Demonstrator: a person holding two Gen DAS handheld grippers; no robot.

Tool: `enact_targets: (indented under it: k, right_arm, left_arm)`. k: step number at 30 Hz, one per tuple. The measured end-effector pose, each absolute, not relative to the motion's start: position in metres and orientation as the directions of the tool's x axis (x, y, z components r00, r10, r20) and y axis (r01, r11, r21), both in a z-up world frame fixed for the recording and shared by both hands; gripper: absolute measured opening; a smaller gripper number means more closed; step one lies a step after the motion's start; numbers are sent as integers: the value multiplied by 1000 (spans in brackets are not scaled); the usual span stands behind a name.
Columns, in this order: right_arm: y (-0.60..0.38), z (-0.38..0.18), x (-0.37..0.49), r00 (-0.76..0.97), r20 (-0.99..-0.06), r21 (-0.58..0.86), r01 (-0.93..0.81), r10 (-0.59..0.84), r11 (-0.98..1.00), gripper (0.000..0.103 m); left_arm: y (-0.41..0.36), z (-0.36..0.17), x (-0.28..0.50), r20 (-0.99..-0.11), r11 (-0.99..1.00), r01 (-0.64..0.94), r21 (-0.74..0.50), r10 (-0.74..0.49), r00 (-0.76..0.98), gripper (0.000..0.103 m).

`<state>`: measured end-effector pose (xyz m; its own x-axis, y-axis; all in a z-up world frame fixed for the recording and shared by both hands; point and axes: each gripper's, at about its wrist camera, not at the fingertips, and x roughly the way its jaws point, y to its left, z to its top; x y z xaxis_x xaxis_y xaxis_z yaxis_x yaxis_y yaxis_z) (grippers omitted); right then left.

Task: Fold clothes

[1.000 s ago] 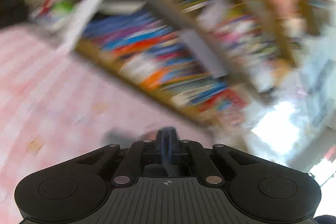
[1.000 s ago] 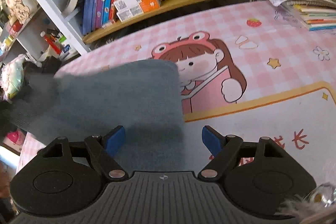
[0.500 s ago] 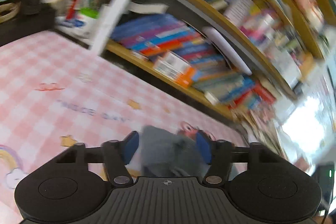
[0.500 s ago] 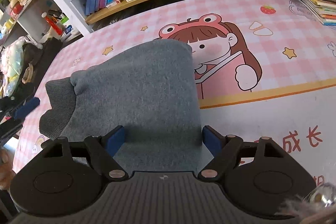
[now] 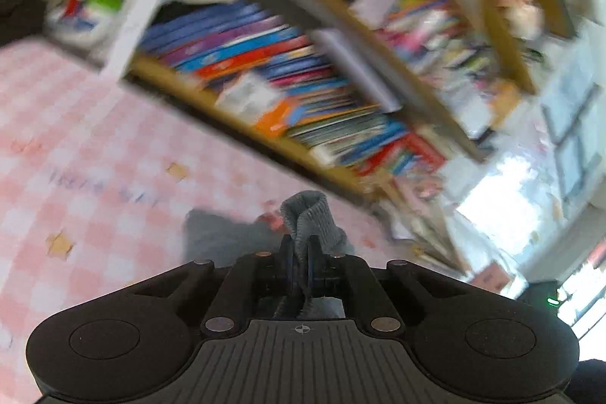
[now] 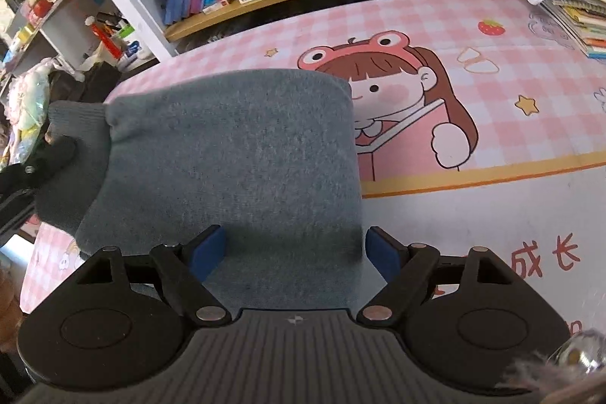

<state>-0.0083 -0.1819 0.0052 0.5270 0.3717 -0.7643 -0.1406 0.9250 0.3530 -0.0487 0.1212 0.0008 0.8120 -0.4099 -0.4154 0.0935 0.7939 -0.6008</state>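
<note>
1. The left gripper (image 5: 299,254) has its jaws pressed together on the ribbed cuff (image 5: 308,218) of the grey sweater (image 6: 231,169); the cuff stands up in a fold above the fingertips, toward 12 o'clock in the left wrist view
2. More of the grey knit lies on the pink checked mat (image 5: 75,154) at about 10 o'clock from that pinch; this view is blurred, so the cloth's outline is unclear
3. A bookshelf (image 5: 303,93) packed with colourful books runs slantwise across the upper part of the left view
4. In the right wrist view the sweater lies folded on the mat, its body a broad block, with the darker ribbed part at 9 o'clock
5. The right gripper (image 6: 295,252) has its blue pads (image 6: 206,248) wide apart over the near edge of the sweater, holding nothing
6. A cartoon girl in a frog hat (image 6: 394,101) is printed on the mat at 2 o'clock from the sweater, its edge just covered by the cloth
</note>
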Motion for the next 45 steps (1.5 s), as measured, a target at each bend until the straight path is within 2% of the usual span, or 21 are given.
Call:
enact_targets:
  k: [3, 5, 8, 10, 12, 14, 16, 19, 21, 23, 25, 34, 37, 39, 41, 44, 45]
  right_arm:
    - [-179, 3, -8, 512, -775, 349, -142, 370, 926, 80]
    - [-180, 2, -8, 511, -777, 349, -139, 369, 927, 80]
    - [-180, 2, -8, 511, -776, 351, -137, 369, 927, 80]
    - [-180, 2, -8, 511, -776, 351, -137, 370, 926, 80]
    - [-180, 3, -9, 516, -773, 352, -137, 370, 926, 80]
    - [-180, 3, -8, 516, -772, 353, -137, 370, 926, 80]
    - [-179, 3, -8, 513, -773, 352, -141, 372, 925, 80]
    - [-177, 3, -8, 512, -773, 348, -150, 374, 925, 80]
    - [-177, 3, -7, 512, -773, 349, -150, 375, 925, 80]
    - [-178, 2, -7, 513, -772, 351, -147, 375, 925, 80]
    - [-179, 2, -7, 513, -772, 352, -145, 375, 924, 80]
    - [-179, 2, -6, 513, -772, 358, -139, 376, 923, 80]
    - [-180, 4, -7, 522, -765, 362, -134, 376, 922, 80]
    - [-181, 5, -8, 531, -759, 367, -130, 377, 921, 80]
    - [-184, 7, -9, 546, -747, 377, -122, 379, 918, 80]
    - [-191, 11, -11, 577, -720, 406, -101, 386, 908, 80]
    - [-194, 12, -11, 582, -713, 421, -89, 390, 903, 80]
  left_arm:
    - [129, -41, -35, -584, 792, -89, -604, -363, 726, 7]
    - [131, -43, -34, -588, 783, -104, -613, -365, 722, 7]
    - [123, -36, -35, -599, 821, -73, -566, -349, 720, 11]
    - [126, -33, -41, -566, 802, -65, -594, -358, 743, 13]
    - [130, -24, -48, -538, 804, -48, -592, -350, 767, 24]
    - [128, -14, -52, -493, 826, -12, -564, -325, 807, 53]
    - [125, -5, -54, -444, 839, 31, -543, -318, 838, 58]
    - [120, -3, -45, -460, 851, 37, -523, -319, 829, 54]
    - [117, -6, -37, -496, 860, 23, -509, -315, 809, 41]
    - [116, -12, -28, -543, 865, 2, -502, -317, 777, 15]
    - [119, -20, -23, -568, 856, -25, -517, -321, 757, 8]
    - [132, -43, -20, -581, 809, -86, -581, -338, 740, 9]
    - [132, -39, -25, -574, 807, -93, -583, -328, 750, 16]
    - [131, -30, -33, -567, 811, -102, -576, -306, 765, 34]
    - [129, -17, -44, -546, 826, -90, -556, -281, 789, 70]
    - [126, 0, -55, -476, 845, 4, -535, -306, 825, 84]
    - [122, 3, -55, -479, 851, 33, -525, -327, 815, 85]
